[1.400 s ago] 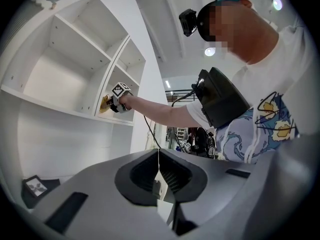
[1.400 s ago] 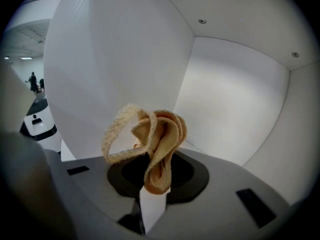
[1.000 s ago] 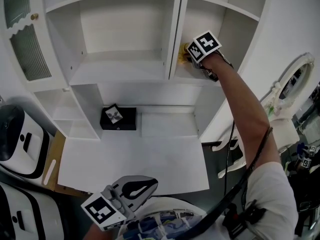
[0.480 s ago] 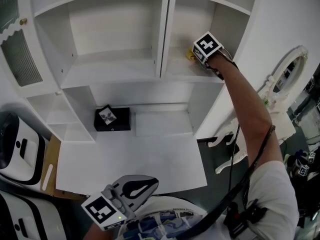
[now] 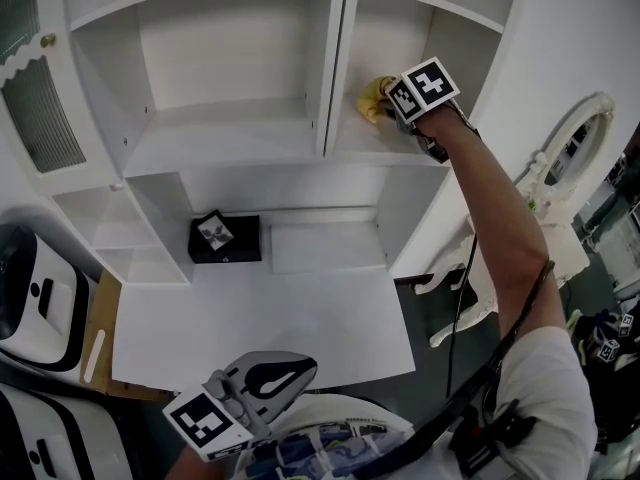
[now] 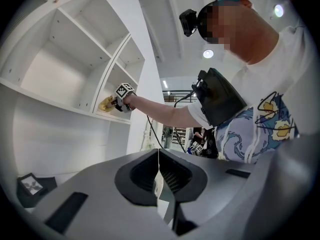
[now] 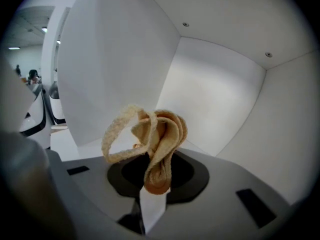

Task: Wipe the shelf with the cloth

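cloth (image 7: 160,134) ×1, pinched in right gripper (image 7: 156,184) | left gripper (image 6: 158,176) closed, empty

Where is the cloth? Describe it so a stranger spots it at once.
Start at the white shelf unit, then go to its narrow right-hand compartment. There the right gripper pinches the cloth, a crumpled yellow rag with a braided edge. It is the only coloured, soft thing among bare white boards.
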The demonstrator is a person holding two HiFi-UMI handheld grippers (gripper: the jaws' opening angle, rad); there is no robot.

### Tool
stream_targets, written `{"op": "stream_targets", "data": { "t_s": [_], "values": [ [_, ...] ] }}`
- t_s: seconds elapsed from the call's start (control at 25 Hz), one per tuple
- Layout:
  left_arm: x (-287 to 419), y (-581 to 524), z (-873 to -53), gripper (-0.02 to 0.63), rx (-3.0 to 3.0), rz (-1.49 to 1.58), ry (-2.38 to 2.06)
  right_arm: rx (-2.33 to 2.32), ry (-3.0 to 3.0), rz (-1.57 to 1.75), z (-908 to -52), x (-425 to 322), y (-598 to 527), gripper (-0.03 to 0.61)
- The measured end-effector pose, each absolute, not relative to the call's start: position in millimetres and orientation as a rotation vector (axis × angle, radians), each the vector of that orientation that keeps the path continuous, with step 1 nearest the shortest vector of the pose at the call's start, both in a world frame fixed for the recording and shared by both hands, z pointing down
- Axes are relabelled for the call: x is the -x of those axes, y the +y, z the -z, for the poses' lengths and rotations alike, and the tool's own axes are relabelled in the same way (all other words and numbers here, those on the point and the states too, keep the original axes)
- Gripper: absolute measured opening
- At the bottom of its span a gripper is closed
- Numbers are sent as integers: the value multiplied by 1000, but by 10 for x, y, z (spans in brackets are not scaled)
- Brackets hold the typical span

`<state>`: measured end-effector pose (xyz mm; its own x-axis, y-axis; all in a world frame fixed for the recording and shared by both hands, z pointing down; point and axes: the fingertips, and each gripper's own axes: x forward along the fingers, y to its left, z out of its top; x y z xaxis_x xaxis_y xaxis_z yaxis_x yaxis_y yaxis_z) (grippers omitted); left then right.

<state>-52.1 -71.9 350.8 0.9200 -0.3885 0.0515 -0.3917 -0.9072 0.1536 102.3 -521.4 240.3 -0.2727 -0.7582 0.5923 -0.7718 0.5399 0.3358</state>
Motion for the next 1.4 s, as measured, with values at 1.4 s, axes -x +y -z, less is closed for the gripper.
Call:
{"op": "stream_targets", "data": {
  "t_s": [1.4],
  "values": [
    [634, -580, -3522, 15, -2955, -38, -547, -1333, -1815, 63, -2590, -1488, -5081, 84]
  ]
}}
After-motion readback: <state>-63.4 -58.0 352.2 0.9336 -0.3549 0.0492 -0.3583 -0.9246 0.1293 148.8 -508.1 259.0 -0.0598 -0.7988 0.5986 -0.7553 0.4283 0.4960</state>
